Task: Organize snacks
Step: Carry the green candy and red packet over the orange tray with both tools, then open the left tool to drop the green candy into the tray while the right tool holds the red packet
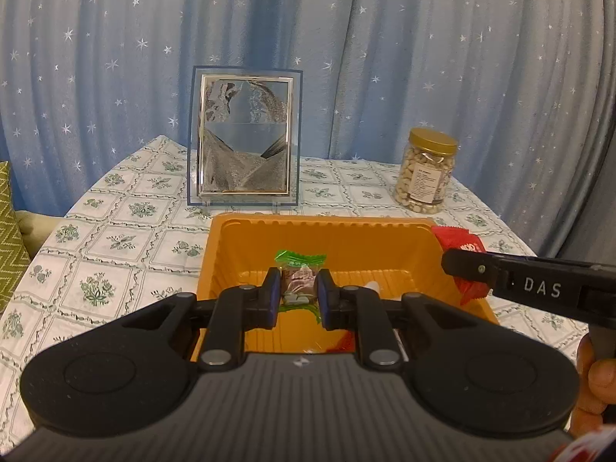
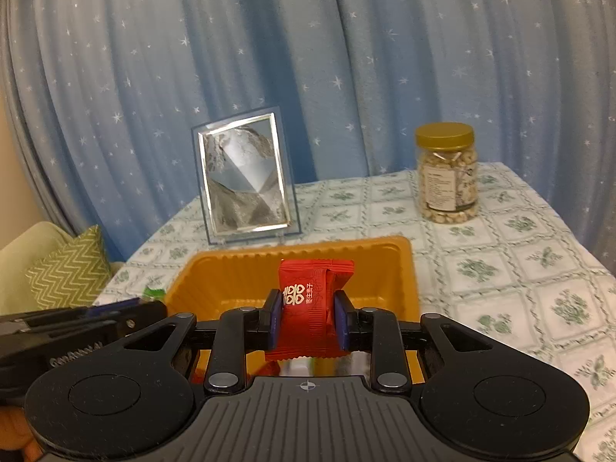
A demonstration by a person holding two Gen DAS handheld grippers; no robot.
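Observation:
An orange plastic tray [image 1: 327, 236] [image 2: 231, 265] lies on the patterned tablecloth in front of both grippers. My left gripper [image 1: 298, 288] is shut on a small snack in a clear wrapper with green ends [image 1: 298, 275], held over the tray. My right gripper [image 2: 308, 313] is shut on a red snack packet [image 2: 312, 304] with white characters, also above the tray. In the left wrist view the right gripper reaches in from the right with the red packet [image 1: 458, 244] at the tray's right rim. In the right wrist view the left gripper enters at the lower left, its green wrapper [image 2: 154, 292] just showing.
A framed sand picture [image 1: 244, 134] [image 2: 246, 173] stands behind the tray. A gold-lidded jar of nuts [image 1: 425, 171] [image 2: 446, 173] is at the back right. A blue starred curtain hangs behind the table. A green zigzag cushion [image 2: 69, 273] lies off the table's left side.

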